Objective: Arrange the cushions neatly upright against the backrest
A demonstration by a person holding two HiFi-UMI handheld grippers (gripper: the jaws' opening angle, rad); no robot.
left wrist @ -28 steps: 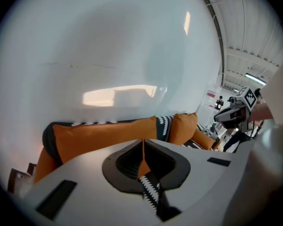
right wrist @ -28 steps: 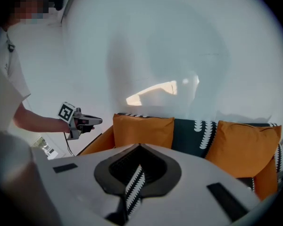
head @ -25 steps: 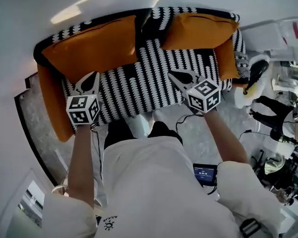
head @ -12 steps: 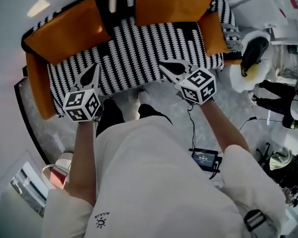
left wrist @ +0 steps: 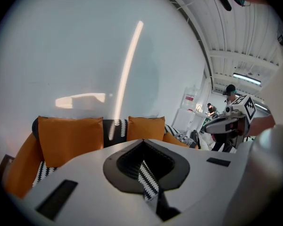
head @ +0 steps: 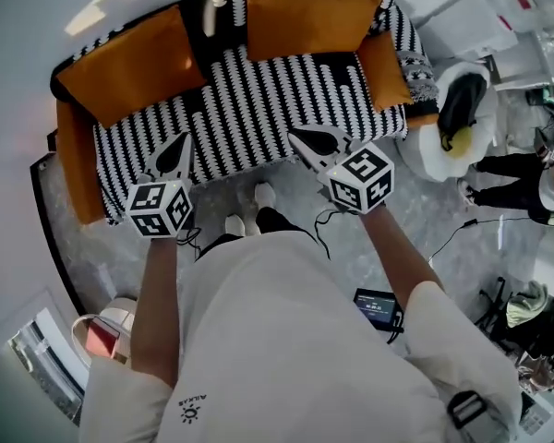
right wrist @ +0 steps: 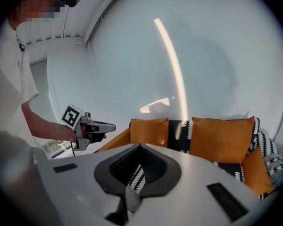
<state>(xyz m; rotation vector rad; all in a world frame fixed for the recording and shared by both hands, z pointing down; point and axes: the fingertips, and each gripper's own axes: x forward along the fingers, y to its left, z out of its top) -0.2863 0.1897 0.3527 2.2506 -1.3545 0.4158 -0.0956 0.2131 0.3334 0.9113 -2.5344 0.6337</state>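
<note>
Standing in front of the sofa, the person holds both grippers out over its front edge, apart from everything on it. The left gripper has its jaws pressed together with nothing between them; only the sofa's black-and-white pattern shows through the thin slit in the left gripper view. The right gripper is likewise closed and empty, its tips near the middle of the front edge.

Four orange cushions sit on the sofa. The left back cushion stands upright against the backrest near the sofa's left rear corner. The right back cushion stands upright against the backrest towards the right rear corner. A strip of patterned backrest shows between the two, so they are not touching. The left side cushion lies along the sofa's left end, and the right side cushion rests at the right end, just beside the right back cushion.

The person's white shoes stand on the grey floor just in front of the sofa. Beyond the sofa's right end is a round white seat with something black and yellow on it.
</note>
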